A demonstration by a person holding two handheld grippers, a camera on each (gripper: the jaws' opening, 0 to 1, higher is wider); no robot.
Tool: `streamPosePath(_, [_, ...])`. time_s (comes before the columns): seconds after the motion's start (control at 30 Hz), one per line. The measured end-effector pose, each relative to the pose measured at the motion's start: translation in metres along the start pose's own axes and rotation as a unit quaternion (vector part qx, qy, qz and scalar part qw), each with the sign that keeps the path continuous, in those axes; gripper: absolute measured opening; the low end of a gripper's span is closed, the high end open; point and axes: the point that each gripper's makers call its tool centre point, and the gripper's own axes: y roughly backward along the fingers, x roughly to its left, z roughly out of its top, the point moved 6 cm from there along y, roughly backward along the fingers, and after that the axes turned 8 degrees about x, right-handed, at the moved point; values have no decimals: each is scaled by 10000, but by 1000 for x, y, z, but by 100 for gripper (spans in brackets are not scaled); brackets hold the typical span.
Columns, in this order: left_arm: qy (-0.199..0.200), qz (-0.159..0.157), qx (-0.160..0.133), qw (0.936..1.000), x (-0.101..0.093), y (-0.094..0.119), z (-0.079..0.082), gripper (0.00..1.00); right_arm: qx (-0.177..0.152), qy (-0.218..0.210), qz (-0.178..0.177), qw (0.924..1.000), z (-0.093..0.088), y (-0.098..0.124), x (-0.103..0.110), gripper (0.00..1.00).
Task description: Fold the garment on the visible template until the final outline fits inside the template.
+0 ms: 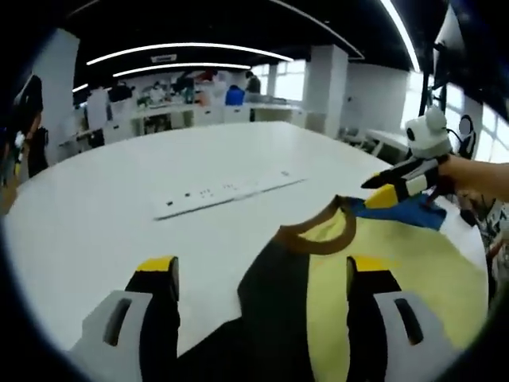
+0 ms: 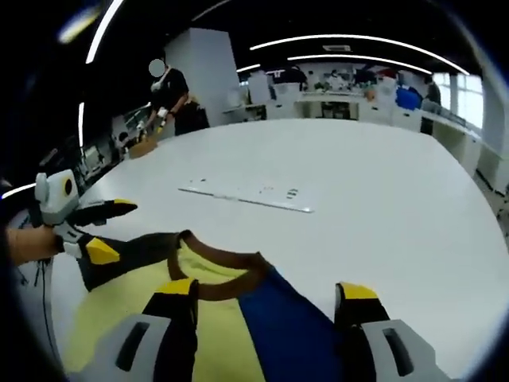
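Observation:
A garment with black, yellow and blue panels and a brown collar lies flat on the white table. My left gripper stands open just above its black and yellow part. In the right gripper view the left gripper comes in from the left, open, with its yellow fingertips straddling the black sleeve. My right gripper is open over the garment's yellow and blue part. In the left gripper view the right gripper hovers open at the blue sleeve.
A long white strip with small sockets lies across the middle of the table, also the strip beyond the collar. Desks and a person stand past the far edge. Bare tabletop stretches beyond the garment.

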Motion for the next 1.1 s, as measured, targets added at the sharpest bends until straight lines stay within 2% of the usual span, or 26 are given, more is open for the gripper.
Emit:
streamPosePath(0.13, [-25,-32,-85,10000,-3,11,4,98,-6,59,103,9999,1,13,4,82])
streamPosePath(0.23, [-54,-59,-121,9999,-6,21,5,99,-32,67,123,9999,1,24,4,87])
streamPosePath(0.33, [-101,-95,-140,9998,-10,31,5,99,-26,112,115,9999,-3,37,4,87])
streamPosePath(0.47, [-123,-135,-182,9997,-13,42,4,99,-4,137,33,9999,-6,48,-9,89])
streamPosePath(0.67, [-199,-236,-192,9993,-20,59,-3,99,-41,94,-190,9998,-20,78,-22,88])
streamPosePath(1.1, [-184,-390,-302,9986,-41,99,-12,99,2,-202,-516,9985,-62,133,-52,84])
